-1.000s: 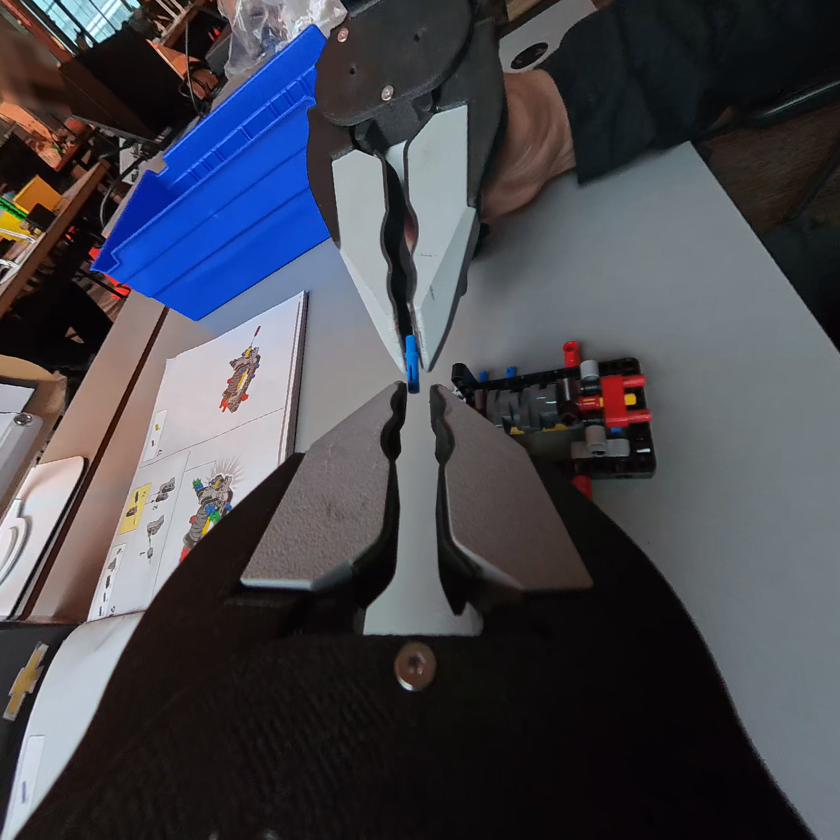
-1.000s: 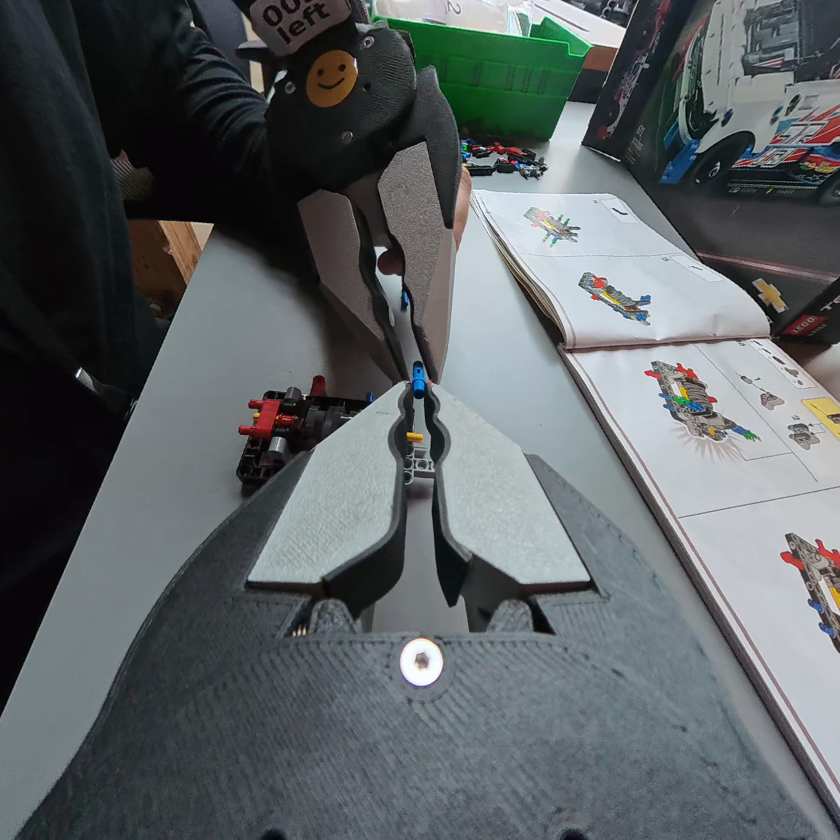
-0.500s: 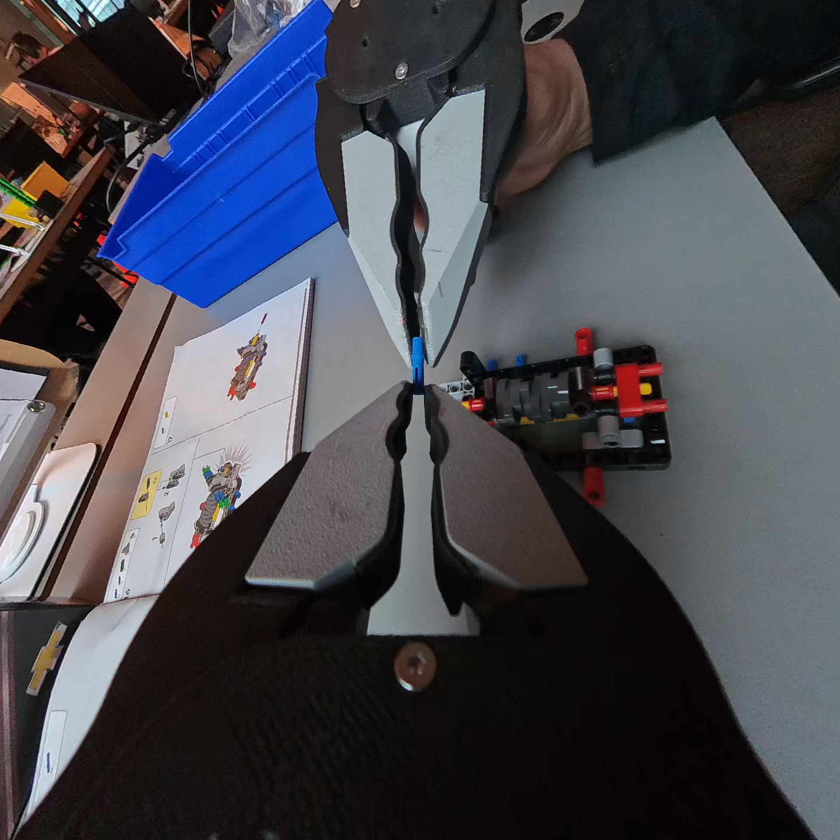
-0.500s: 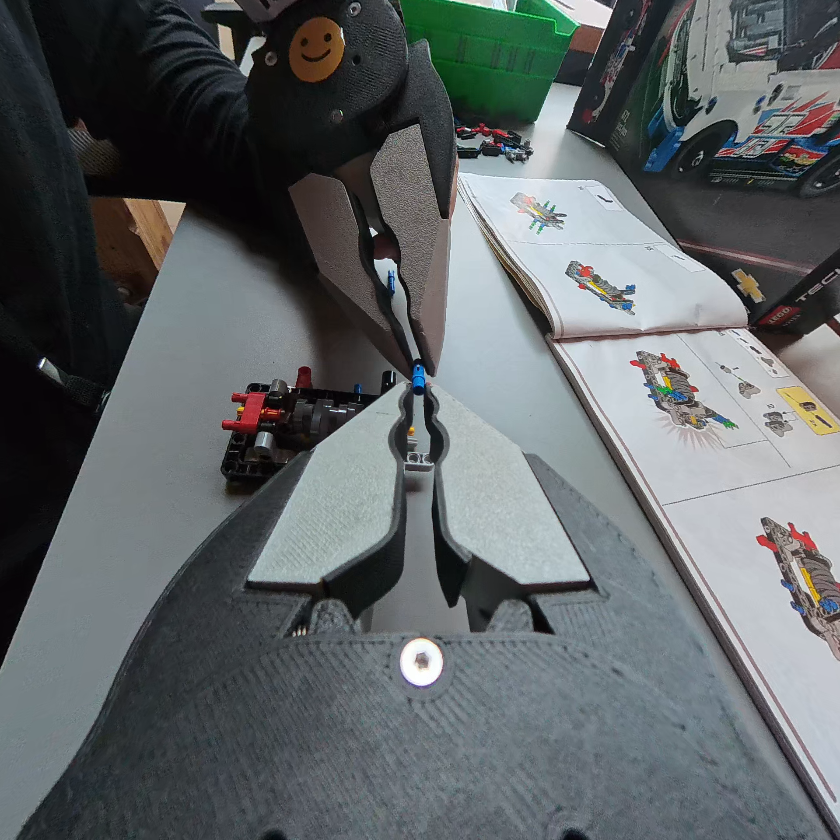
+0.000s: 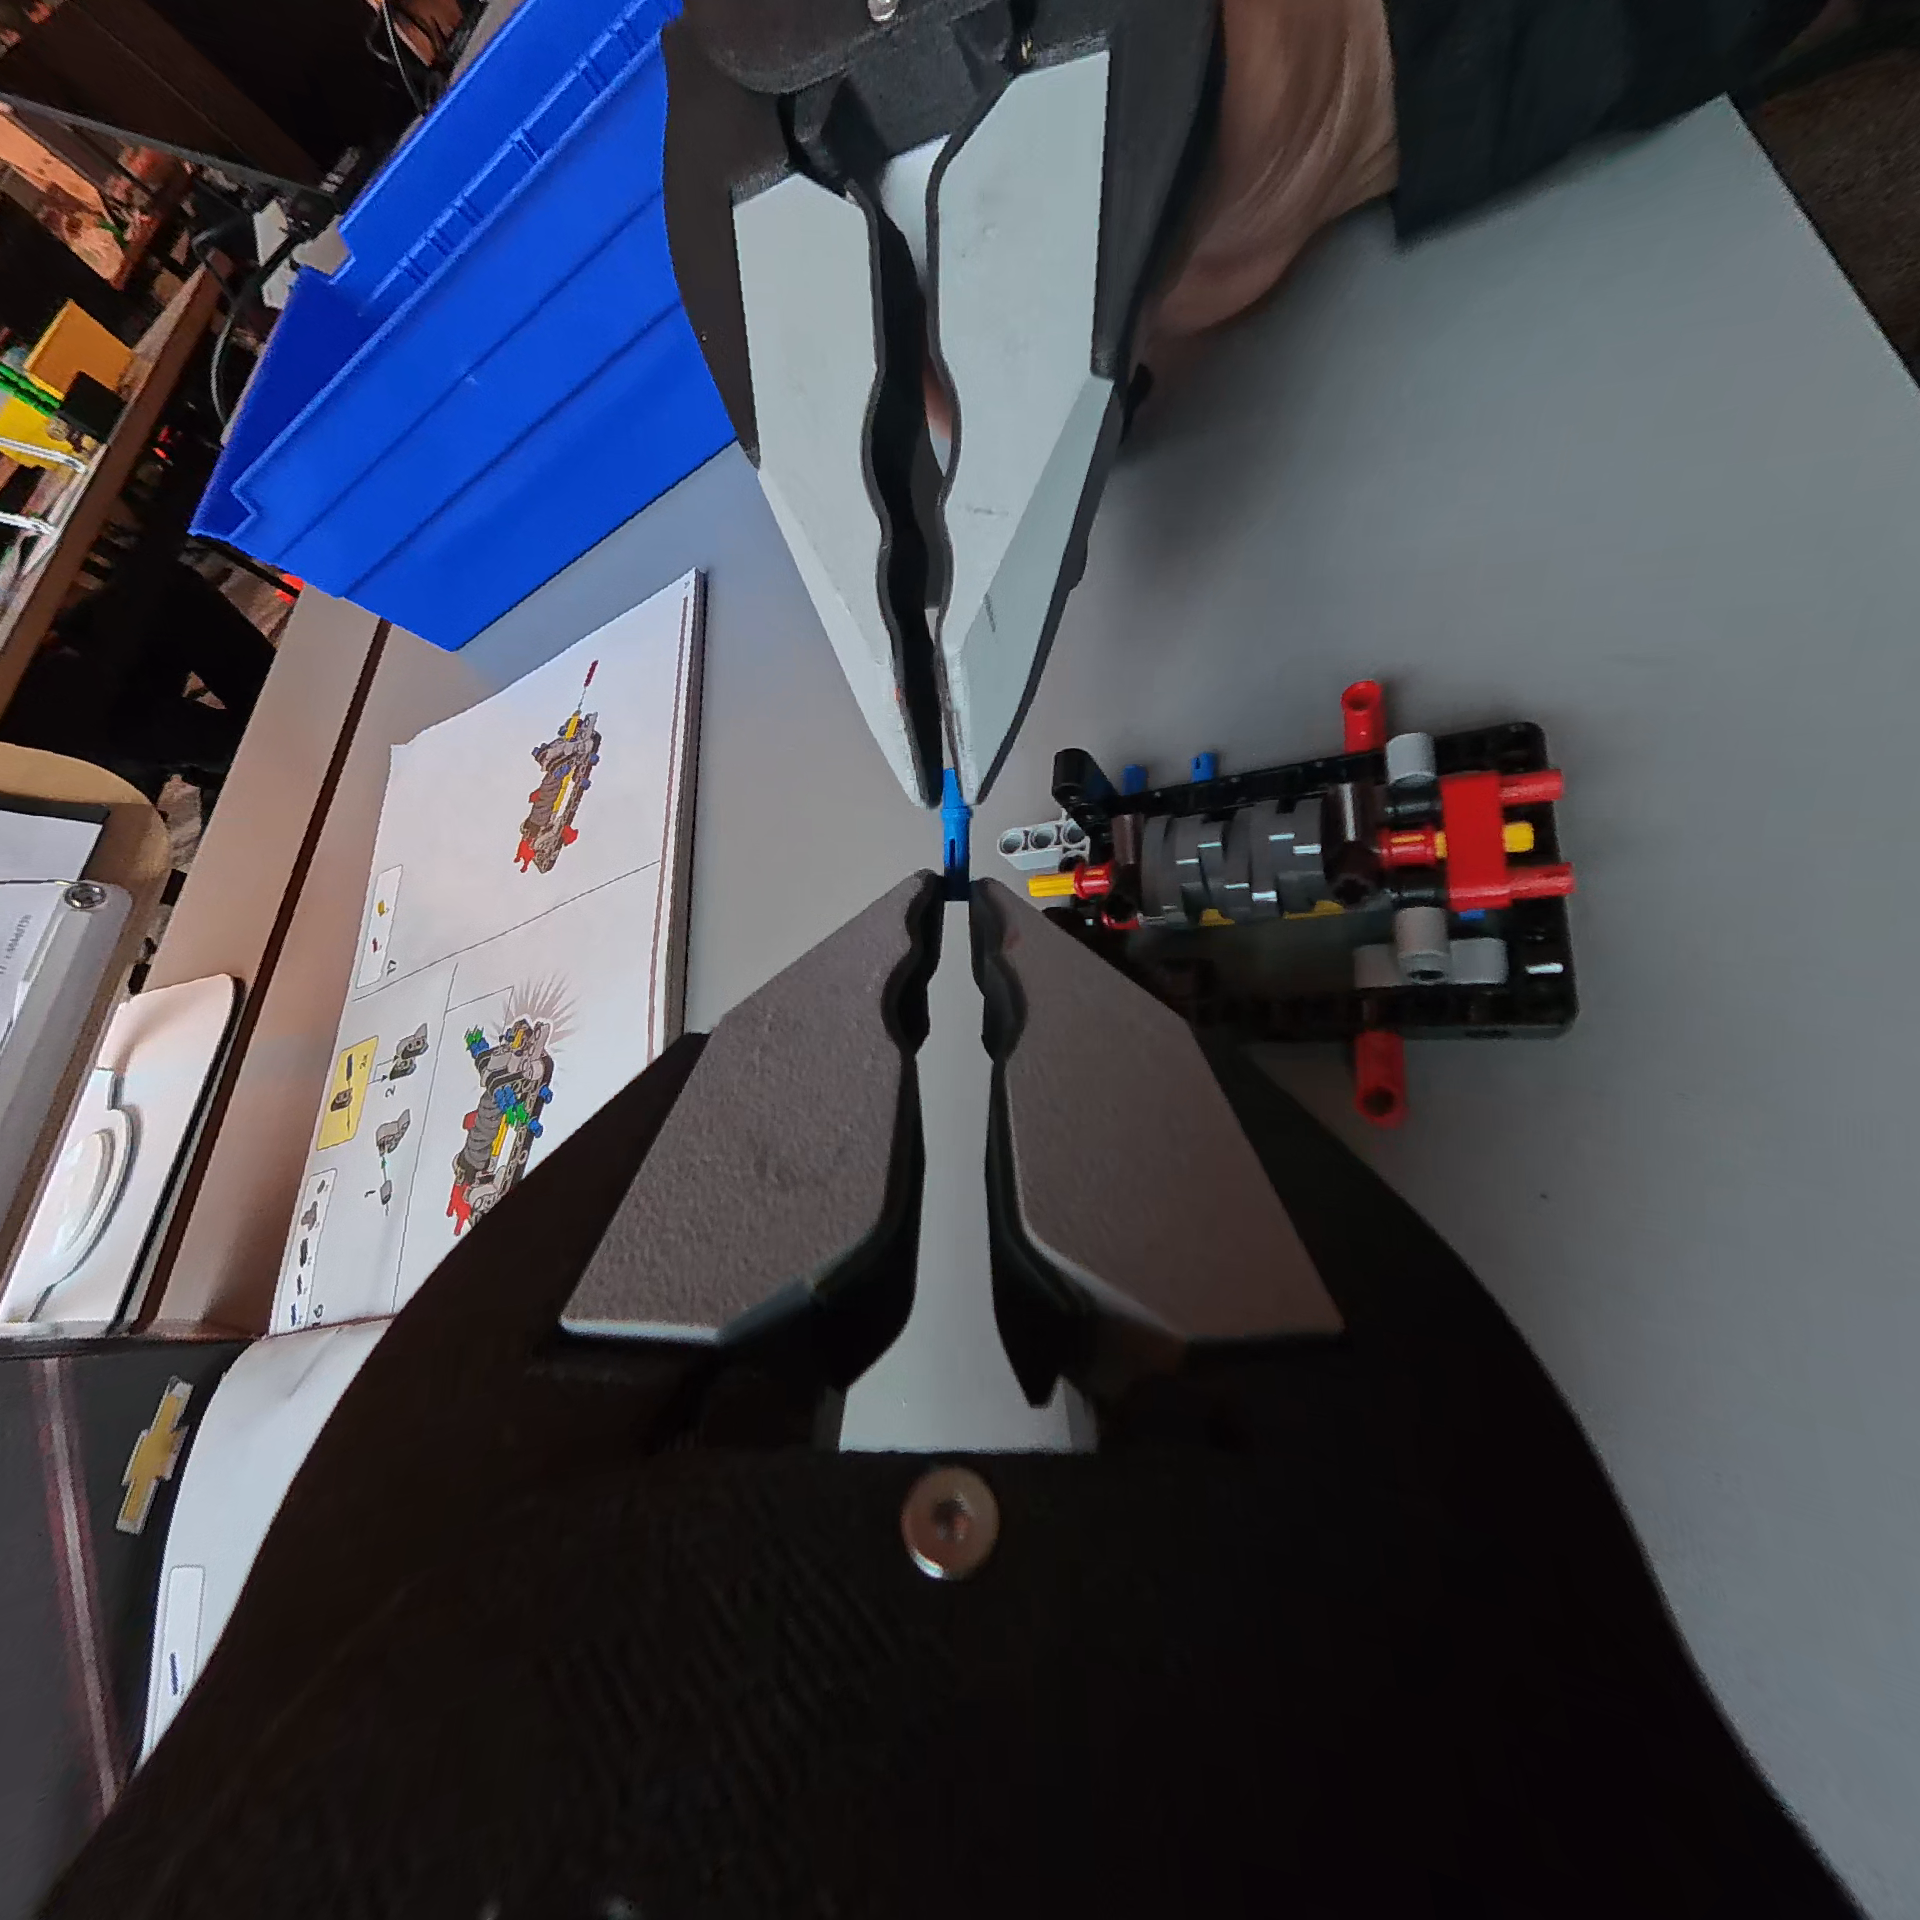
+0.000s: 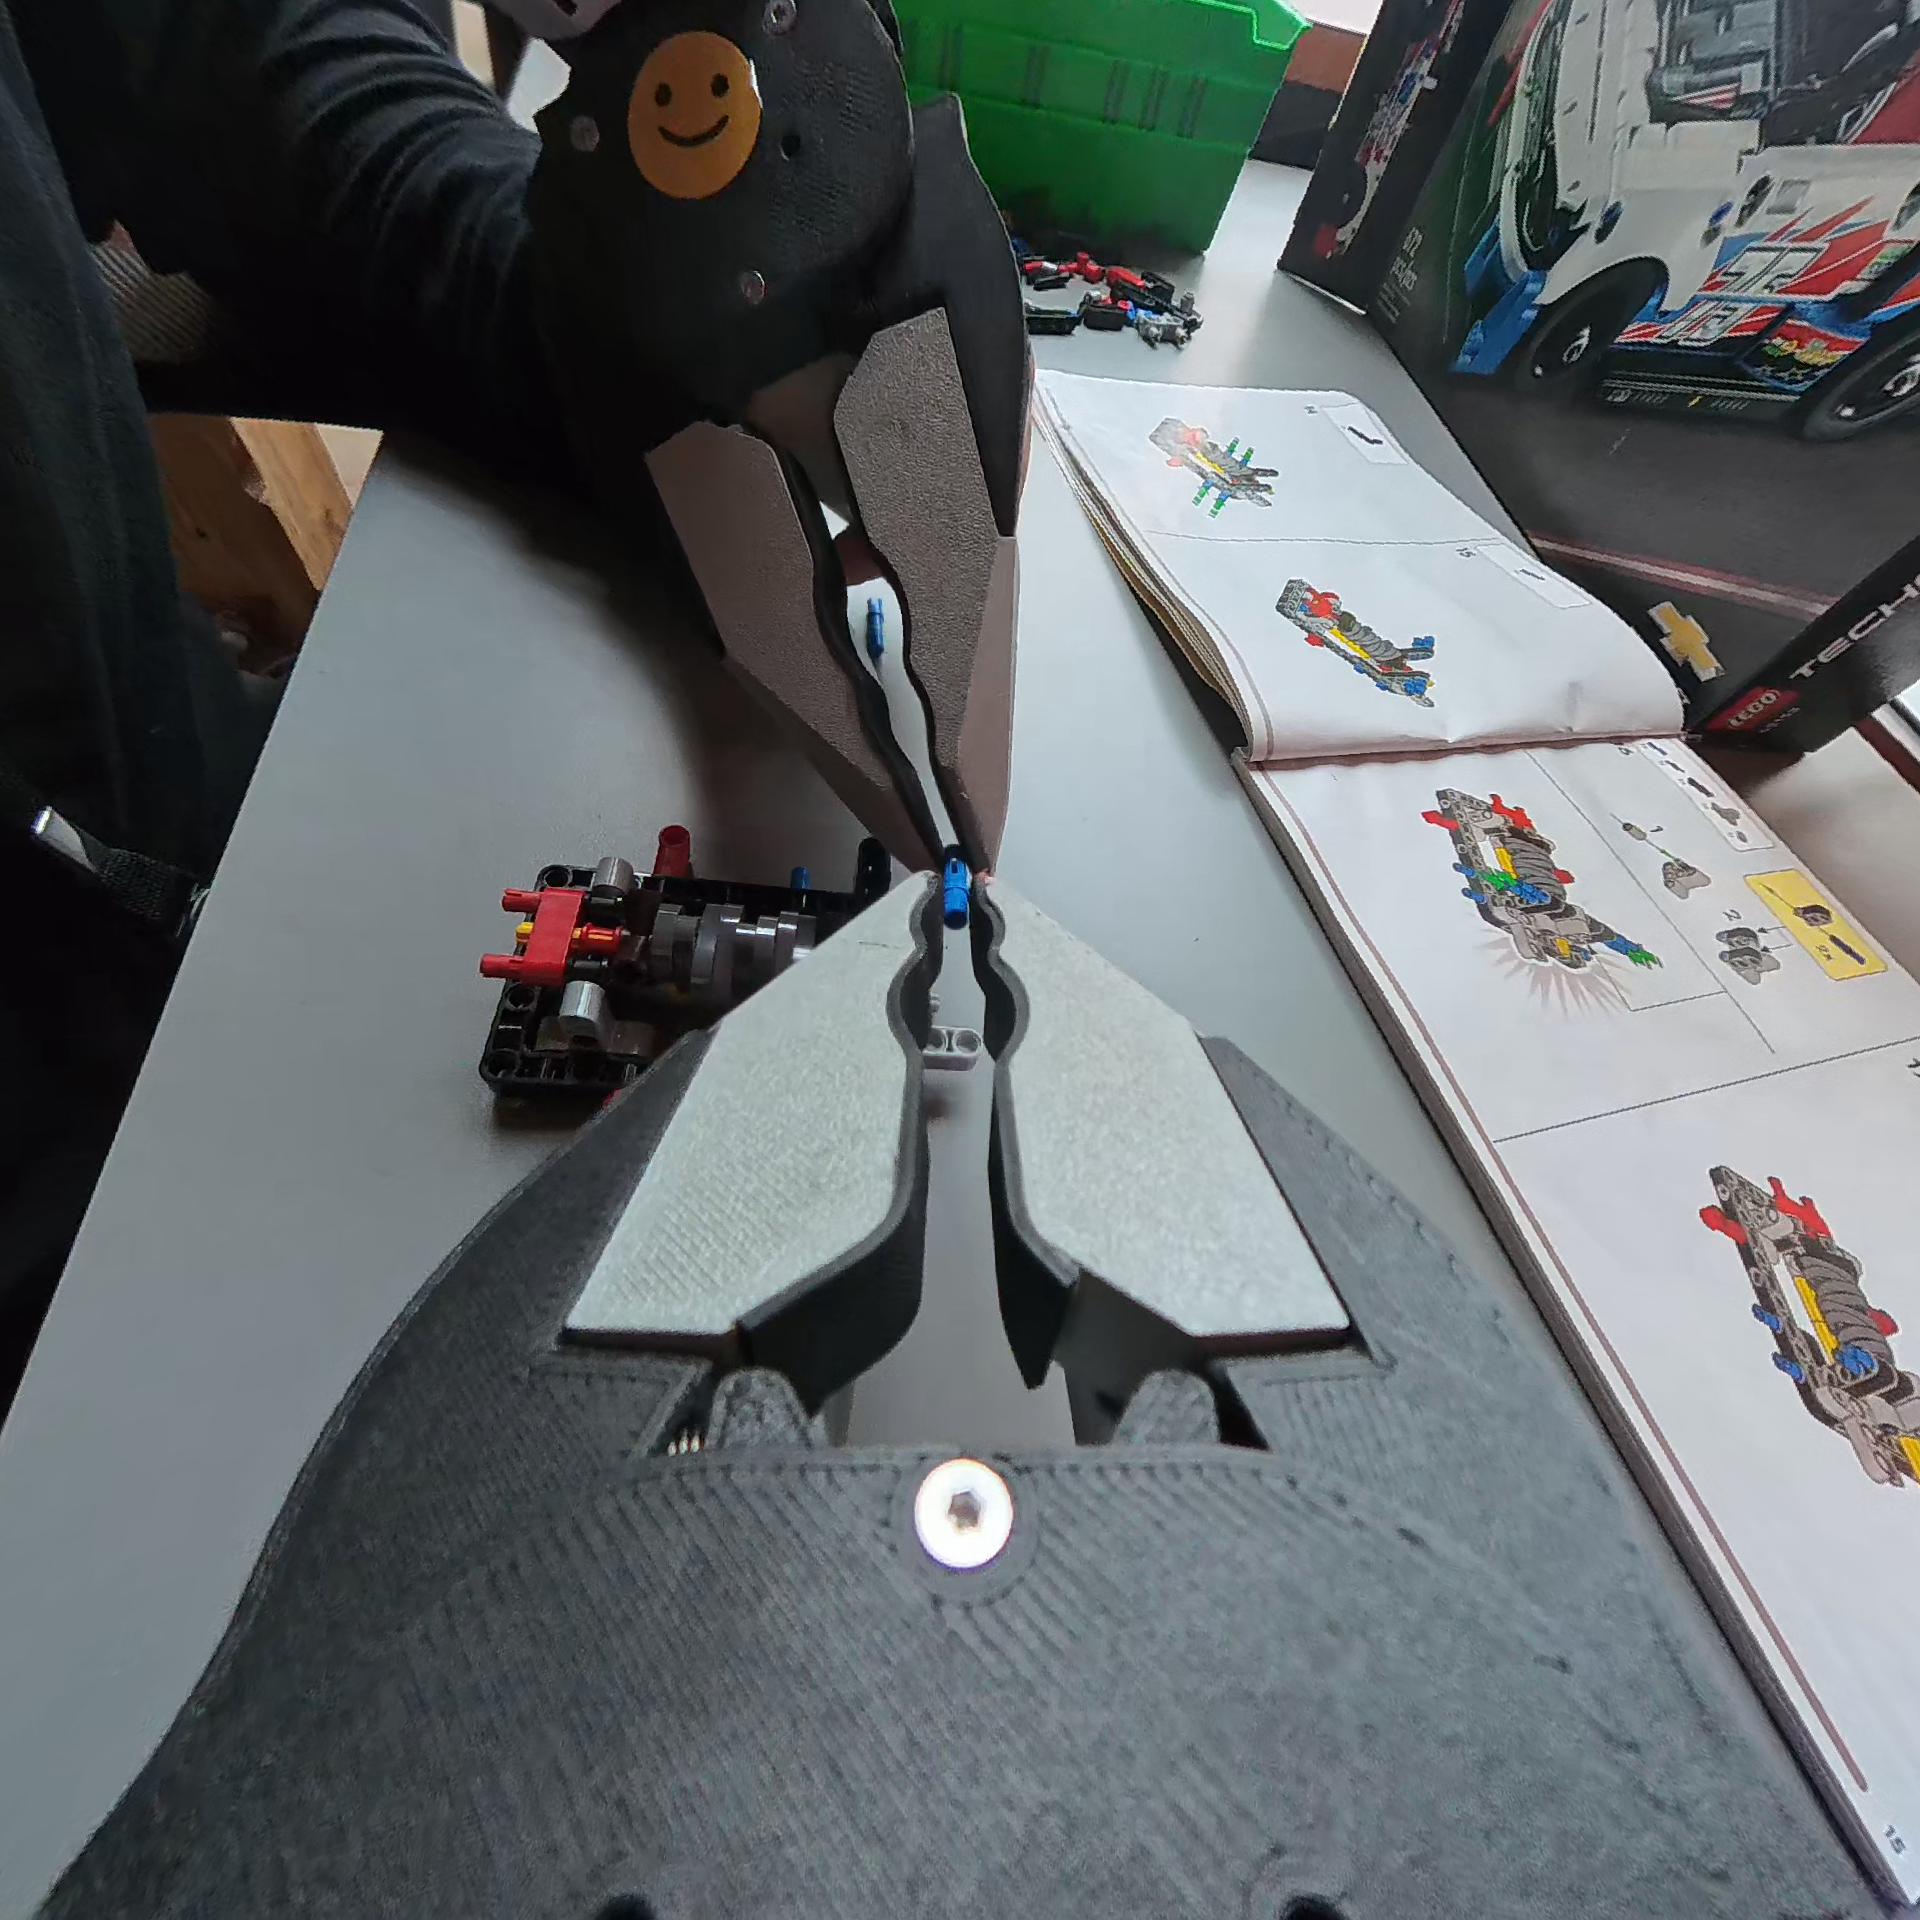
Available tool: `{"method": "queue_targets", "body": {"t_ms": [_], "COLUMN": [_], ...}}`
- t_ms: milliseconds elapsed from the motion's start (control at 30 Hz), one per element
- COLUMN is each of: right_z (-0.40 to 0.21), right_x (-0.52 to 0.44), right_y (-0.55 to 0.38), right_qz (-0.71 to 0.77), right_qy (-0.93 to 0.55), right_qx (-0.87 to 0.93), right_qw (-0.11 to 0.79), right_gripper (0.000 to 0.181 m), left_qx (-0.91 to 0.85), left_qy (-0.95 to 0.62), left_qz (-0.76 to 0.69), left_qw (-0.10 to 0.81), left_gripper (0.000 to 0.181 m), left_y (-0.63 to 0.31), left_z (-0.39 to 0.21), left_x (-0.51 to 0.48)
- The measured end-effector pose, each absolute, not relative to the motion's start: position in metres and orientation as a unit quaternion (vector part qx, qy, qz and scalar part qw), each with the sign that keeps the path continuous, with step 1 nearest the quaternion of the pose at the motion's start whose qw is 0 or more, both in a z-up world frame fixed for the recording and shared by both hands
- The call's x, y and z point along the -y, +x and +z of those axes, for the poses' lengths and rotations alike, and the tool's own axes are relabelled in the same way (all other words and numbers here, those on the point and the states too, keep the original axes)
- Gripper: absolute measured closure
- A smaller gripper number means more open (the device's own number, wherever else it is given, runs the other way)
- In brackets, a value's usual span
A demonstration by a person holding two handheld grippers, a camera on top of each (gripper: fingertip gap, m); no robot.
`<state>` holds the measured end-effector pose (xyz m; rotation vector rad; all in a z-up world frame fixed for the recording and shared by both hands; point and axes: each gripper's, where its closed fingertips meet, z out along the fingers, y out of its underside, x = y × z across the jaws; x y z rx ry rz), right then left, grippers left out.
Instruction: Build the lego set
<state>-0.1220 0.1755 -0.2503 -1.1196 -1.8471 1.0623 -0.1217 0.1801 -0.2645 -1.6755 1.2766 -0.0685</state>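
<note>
Since a second ago the two tongs have drawn together tip to tip, and the left gripper point(image 5: 954, 891) has narrowed from a clear gap to a near-closed pinch on the lower end of the blue pin point(image 5: 952, 821). The right gripper point(image 5: 948, 790) points down at it from above and clamps the pin's upper end, so both tongs grip the same pin above the grey table point(image 5: 1558, 499). In the right wrist view the pin point(image 6: 954, 896) sits between the right gripper's point(image 6: 956, 896) tips, with the left gripper point(image 6: 951, 857) meeting it from beyond. The black-framed lego assembly point(image 5: 1320, 883) lies on the table just right of the left tongs' tips. The open instruction booklet point(image 5: 520, 935) lies to their left, with a blue bin point(image 5: 468, 395) beyond it.
</note>
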Motion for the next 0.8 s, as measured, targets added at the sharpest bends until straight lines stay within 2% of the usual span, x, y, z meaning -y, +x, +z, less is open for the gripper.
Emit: {"method": "queue_targets", "body": {"t_ms": [800], "right_z": [-0.2589], "right_x": [-0.1759], "right_y": [-0.1219], "right_qz": [0.385], "right_qy": [-0.434], "right_qx": [0.731], "right_qw": [0.358], "right_gripper": [0.18], "left_qx": [-0.519], "left_qy": [-0.694], "left_qz": [-0.046], "left_qw": [0.496], "left_gripper": [0.179], "left_y": [-0.1194], "left_z": [-0.2621], "left_x": [-0.1789]}}
